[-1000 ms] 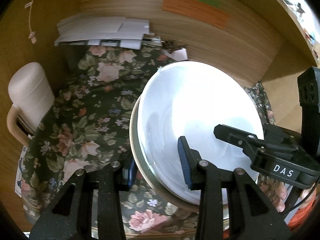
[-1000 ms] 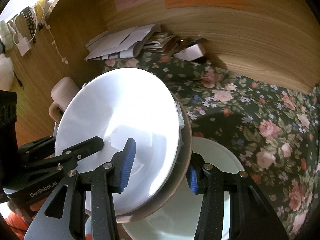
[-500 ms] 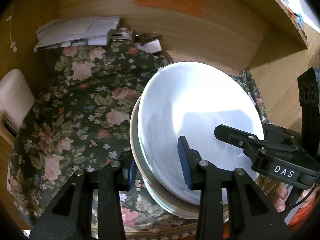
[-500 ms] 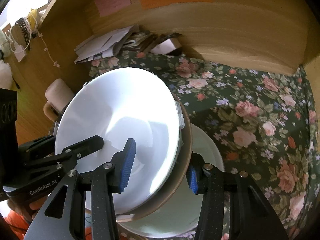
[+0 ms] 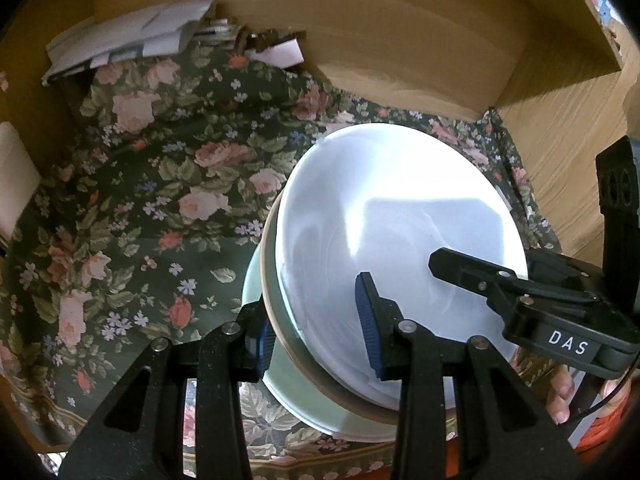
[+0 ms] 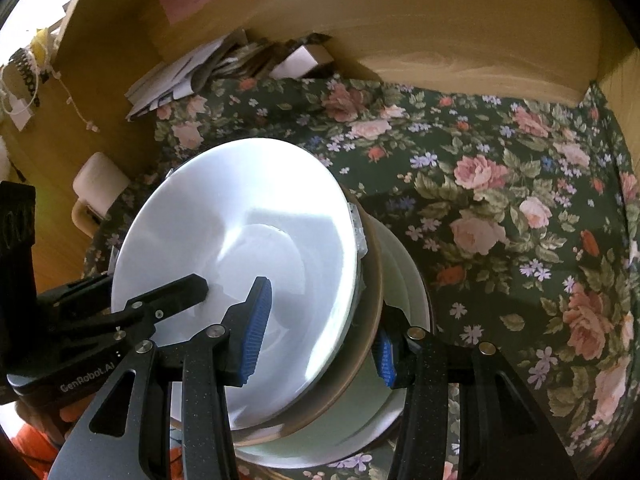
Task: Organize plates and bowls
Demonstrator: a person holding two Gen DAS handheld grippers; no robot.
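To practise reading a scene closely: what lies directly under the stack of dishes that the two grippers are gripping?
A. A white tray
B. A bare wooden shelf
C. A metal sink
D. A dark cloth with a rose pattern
D: the stack of dishes, clamped by the left gripper and right gripper, sits above the dark floral cloth.

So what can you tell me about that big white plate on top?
The white plate is round, smooth and shiny, like glazed ceramic, with a shallow dip in the middle and bright light glinting off it. It sits on top of a brown-rimmed plate, with a pale green plate showing beneath. The left gripper and right gripper each clamp the stack's edge from opposite sides, one blue pad on the white face. It is tilted above the flowery cloth.
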